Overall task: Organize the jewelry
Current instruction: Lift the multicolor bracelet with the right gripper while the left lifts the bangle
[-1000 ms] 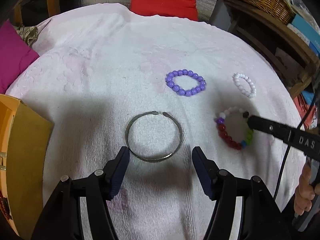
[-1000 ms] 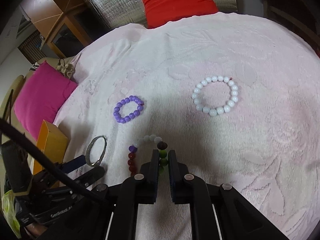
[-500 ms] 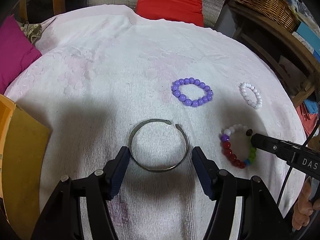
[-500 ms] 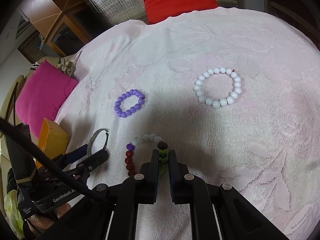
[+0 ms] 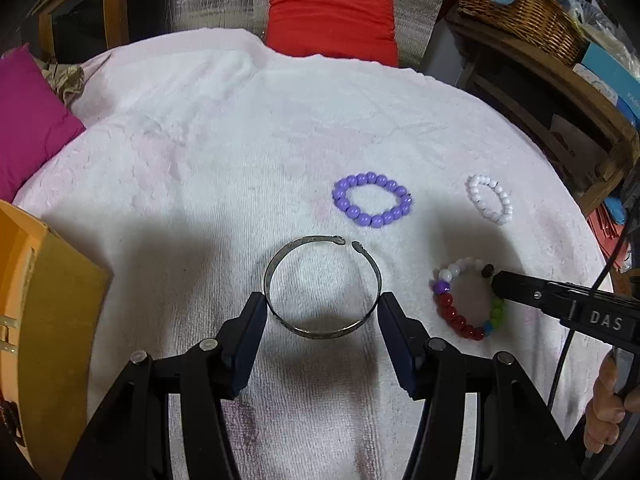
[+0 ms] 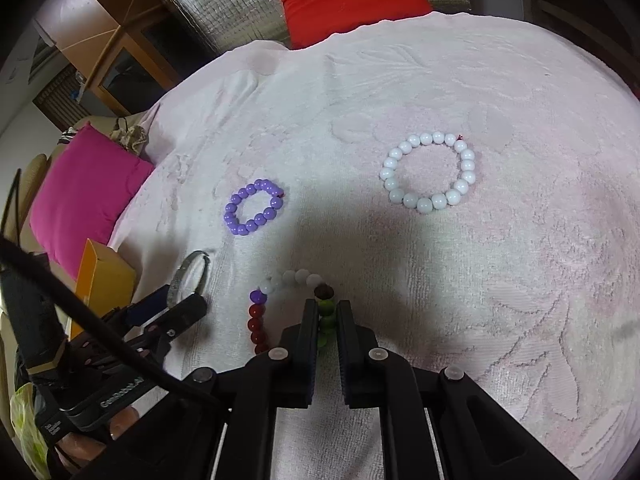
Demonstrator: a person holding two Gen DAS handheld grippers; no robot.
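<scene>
A silver open bangle (image 5: 322, 286) lies on the white towel (image 5: 224, 152), its near half between the fingers of my open left gripper (image 5: 322, 312). The bangle shows edge-on in the right wrist view (image 6: 188, 276). My right gripper (image 6: 327, 312) is shut on the green beads of a multicolour bead bracelet (image 6: 276, 308), which lies on the towel (image 6: 520, 240). That bracelet also shows in the left wrist view (image 5: 448, 304) with the right gripper (image 5: 498, 280) on its right side. A purple bead bracelet (image 5: 372, 200) and a white bead bracelet (image 5: 490, 198) lie farther back.
A yellow-orange box (image 5: 44, 320) stands open at the left edge of the towel. A pink cushion (image 5: 28, 120) lies at the far left, a red cushion (image 5: 332, 20) behind. A wooden shelf with a wicker basket (image 5: 520, 4) stands at the right.
My left gripper has moved forward so its open fingers now flank the bangle. The right gripper has stayed shut on the multicolour bracelet.
</scene>
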